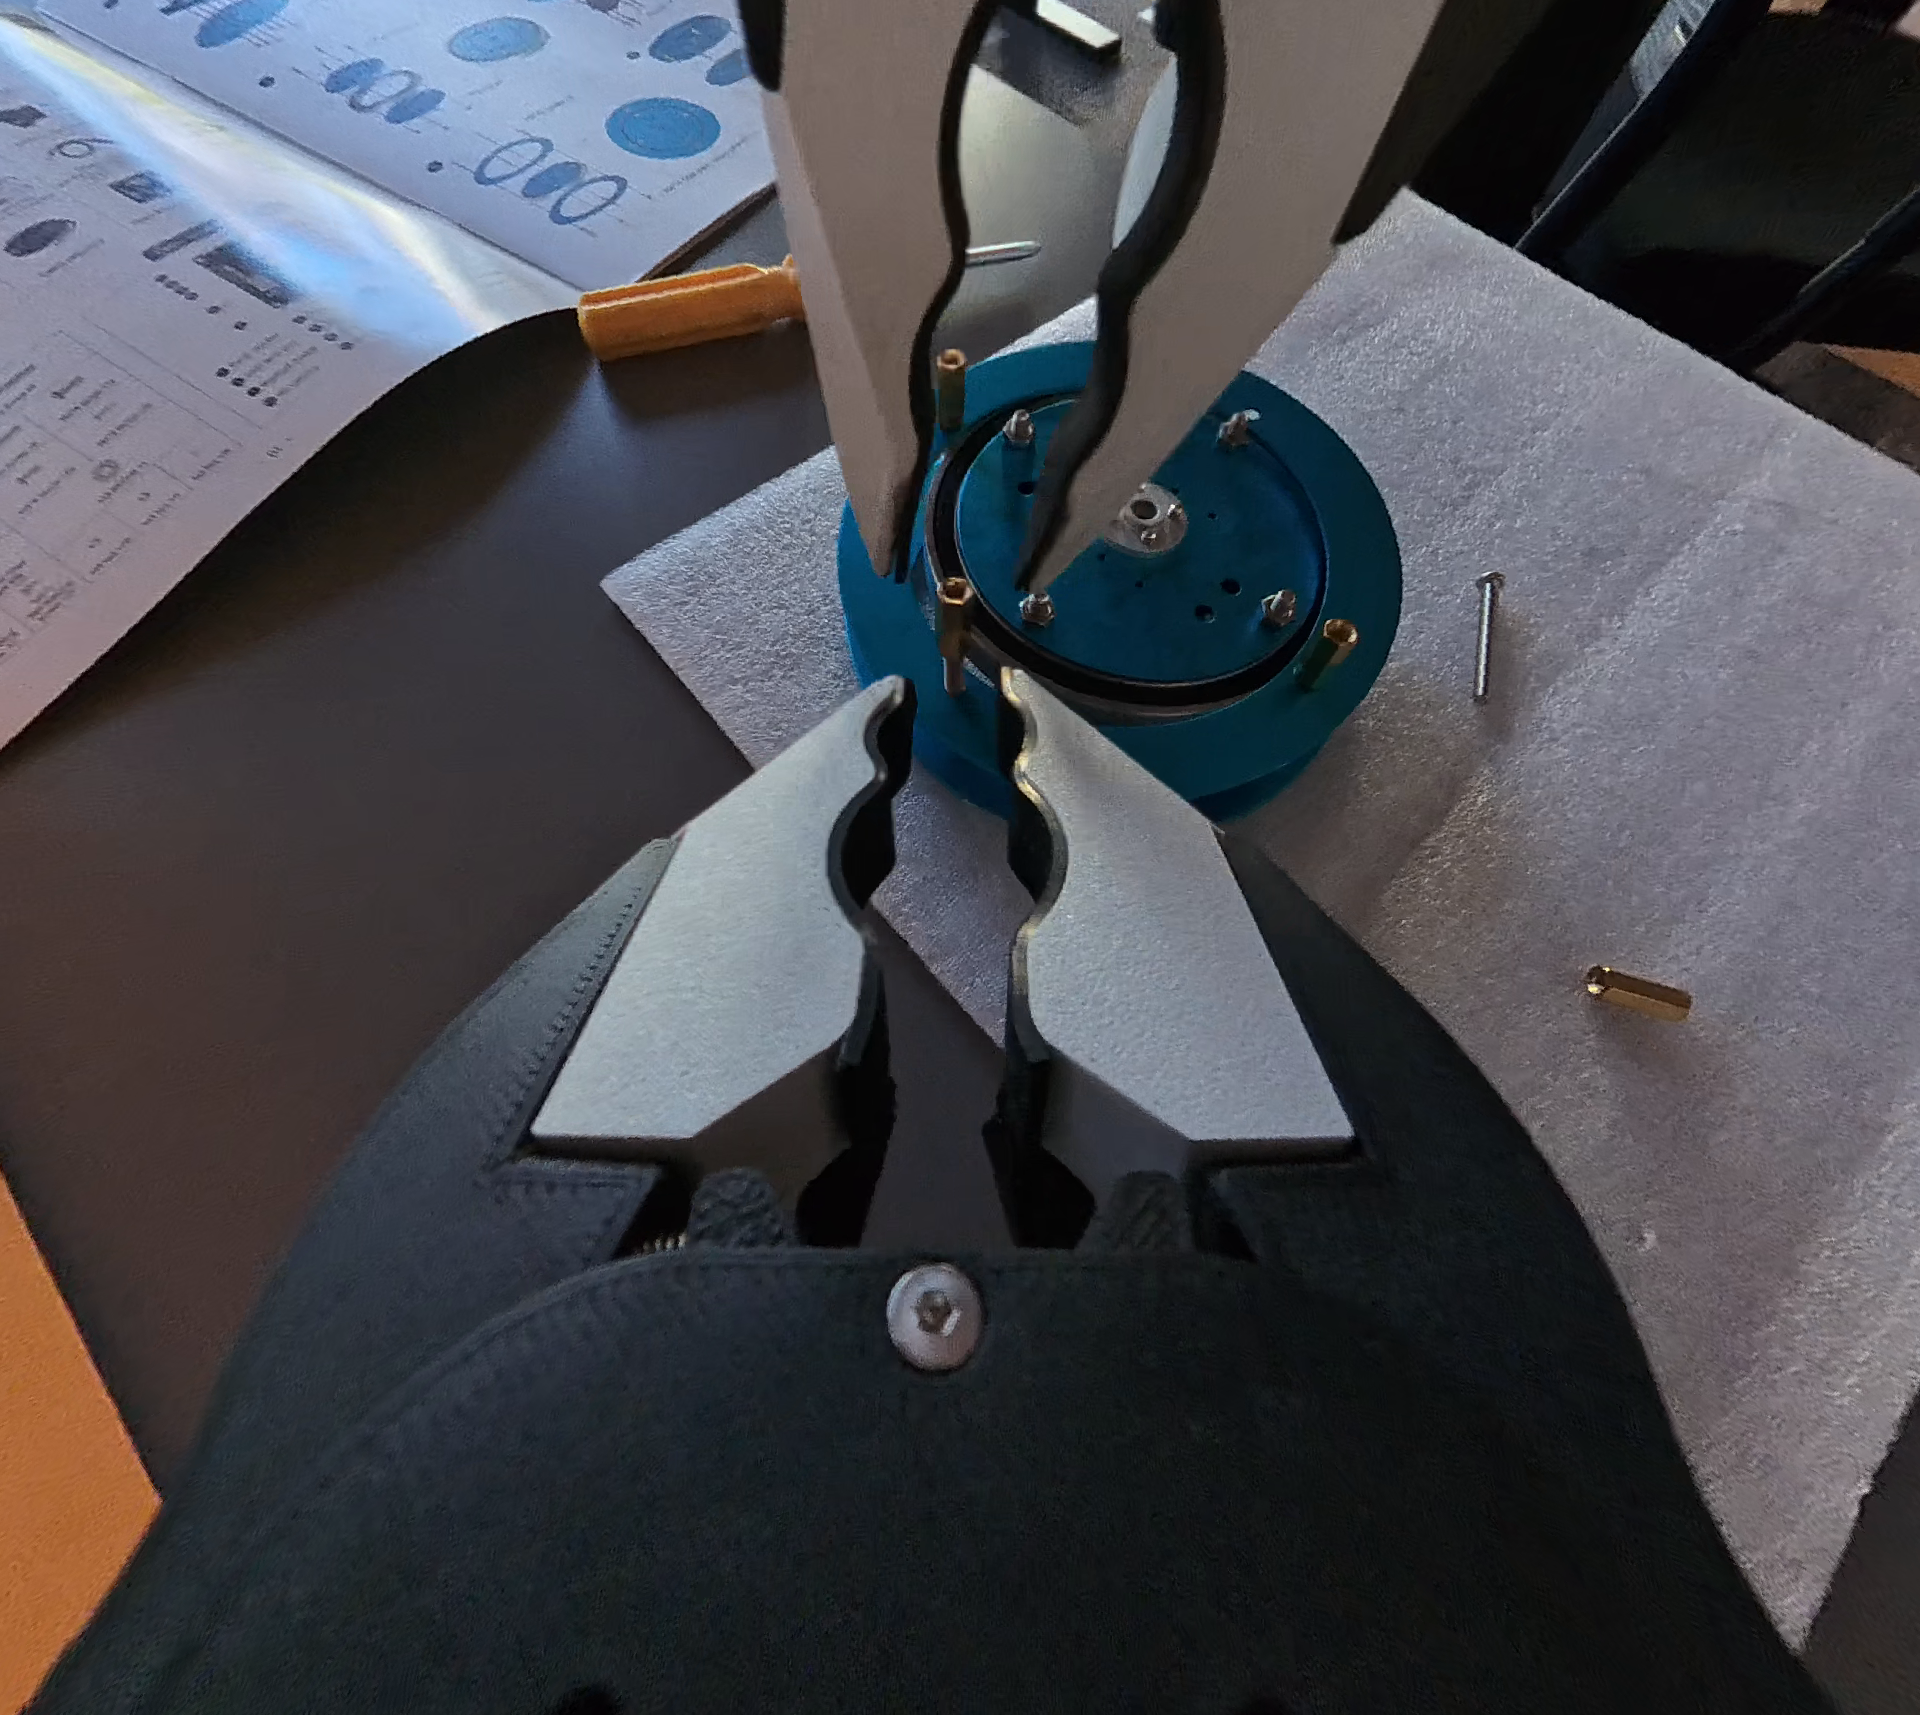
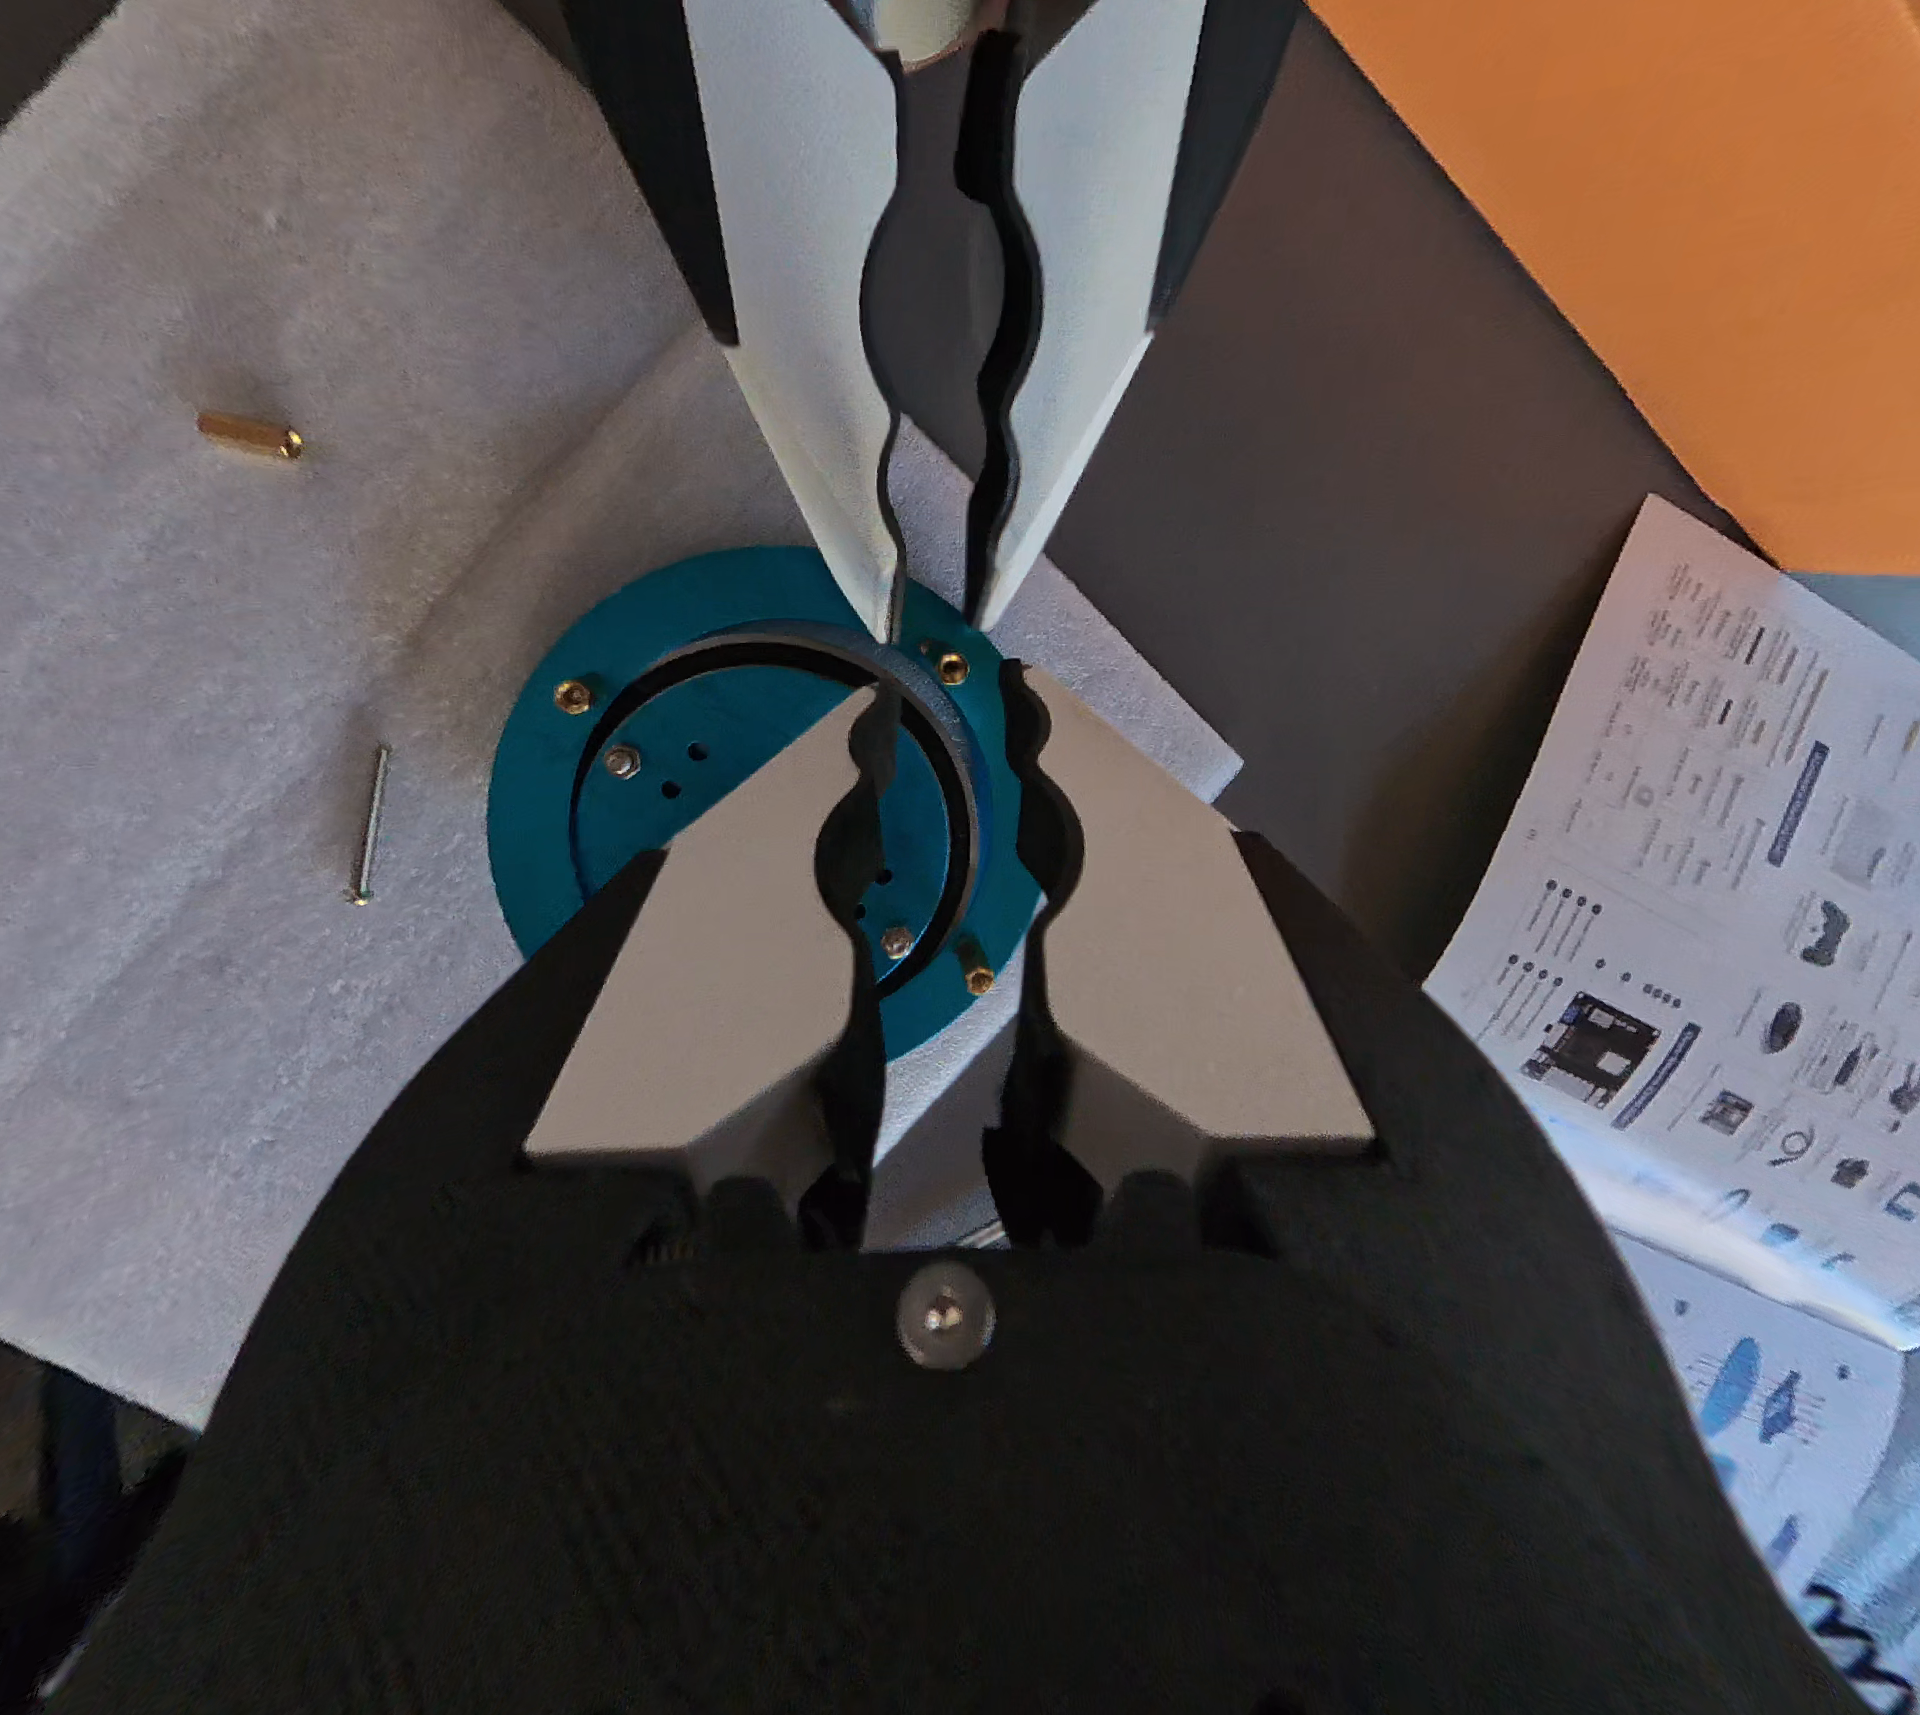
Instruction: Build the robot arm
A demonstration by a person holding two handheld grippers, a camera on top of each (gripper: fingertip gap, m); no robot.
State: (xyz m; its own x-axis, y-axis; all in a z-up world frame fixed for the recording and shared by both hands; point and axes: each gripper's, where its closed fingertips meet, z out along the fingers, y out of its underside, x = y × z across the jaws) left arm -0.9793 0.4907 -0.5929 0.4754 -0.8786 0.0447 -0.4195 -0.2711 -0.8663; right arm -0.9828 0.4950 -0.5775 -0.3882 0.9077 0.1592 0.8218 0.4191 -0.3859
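Observation:
A blue round disc assembly (image 1: 1340,585) rests on white foam; it also shows in the right wrist view (image 2: 540,792). A black and silver ring (image 1: 1143,694) sits around its inner blue plate, seen again from above (image 2: 748,637). Brass standoffs stand on the outer flange. My left gripper (image 1: 956,683) is partly open, its tips either side of the near standoff (image 1: 954,626). My right gripper (image 2: 948,686) comes from the opposite side, partly open, one finger inside the ring and one outside it. The two grippers' tips nearly meet.
A loose brass standoff (image 1: 1638,992) and a long screw (image 1: 1486,637) lie on the foam sheet (image 1: 1558,834). An open printed manual (image 1: 312,107) and an orange tool handle (image 1: 691,304) lie on the dark table. An orange box (image 2: 1610,107) sits beside the foam. Less than 4 cm separates the two grippers' tips.

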